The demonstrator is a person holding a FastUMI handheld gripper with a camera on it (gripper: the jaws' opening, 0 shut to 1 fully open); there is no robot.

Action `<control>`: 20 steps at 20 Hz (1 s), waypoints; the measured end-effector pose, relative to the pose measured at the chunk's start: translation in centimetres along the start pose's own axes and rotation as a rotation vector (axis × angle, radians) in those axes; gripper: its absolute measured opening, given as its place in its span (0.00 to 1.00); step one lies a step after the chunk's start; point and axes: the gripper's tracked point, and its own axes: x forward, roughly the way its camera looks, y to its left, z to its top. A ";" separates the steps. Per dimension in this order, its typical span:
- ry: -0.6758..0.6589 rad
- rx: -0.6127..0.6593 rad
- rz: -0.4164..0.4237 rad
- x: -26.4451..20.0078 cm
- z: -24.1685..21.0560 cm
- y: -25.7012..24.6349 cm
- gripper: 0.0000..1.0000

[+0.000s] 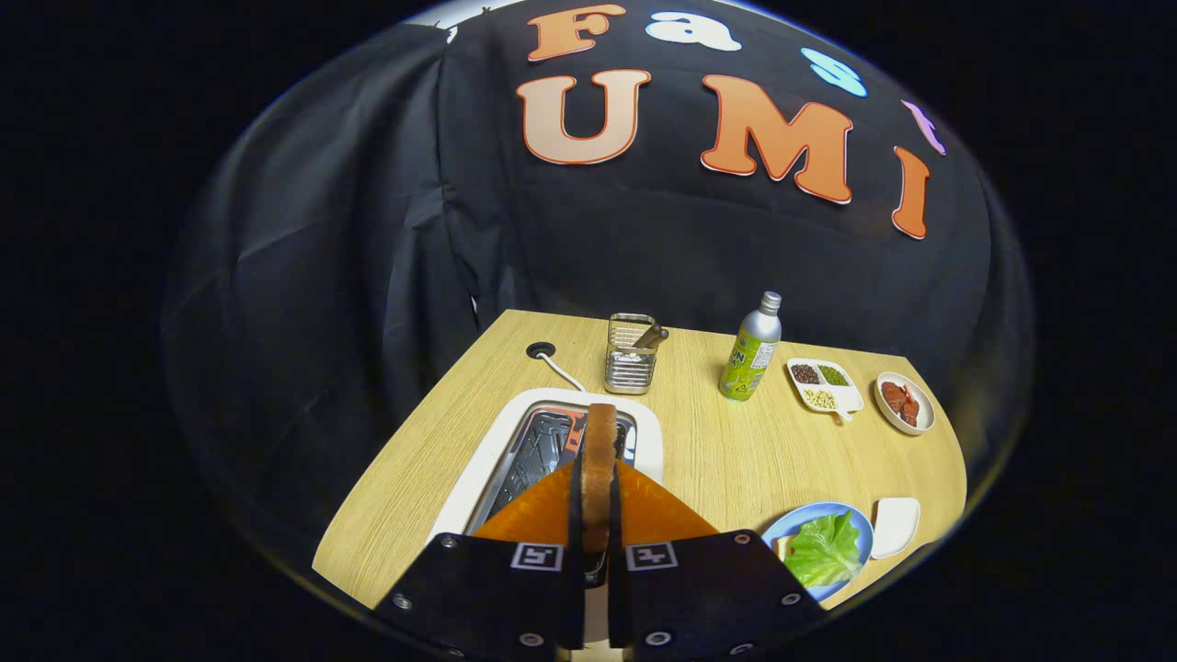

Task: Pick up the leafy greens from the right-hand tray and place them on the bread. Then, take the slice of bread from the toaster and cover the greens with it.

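Browned bread slice upright above toaster; greens on plated bread.

We see wooden table, toaster, wire caddy, bottle, divided dish, small dish, blue plate, white tray.

The gripper had two flat plates with silver screws and a square printed marker on each, perhaps tracking tags.

Bright even overhead light on the pale wooden tabletop, soft short shadows beside the silver metal bottle, dim black cloth backdrop, strong fisheye bending at the edges, near gripper fingers slightly soft
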 end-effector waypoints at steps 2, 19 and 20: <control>-0.002 0.005 0.004 -0.1 0.4 0.1 0.06; -0.159 0.081 0.013 -7.0 8.3 -3.9 0.05; -0.164 0.080 0.007 -7.2 8.3 -4.6 0.05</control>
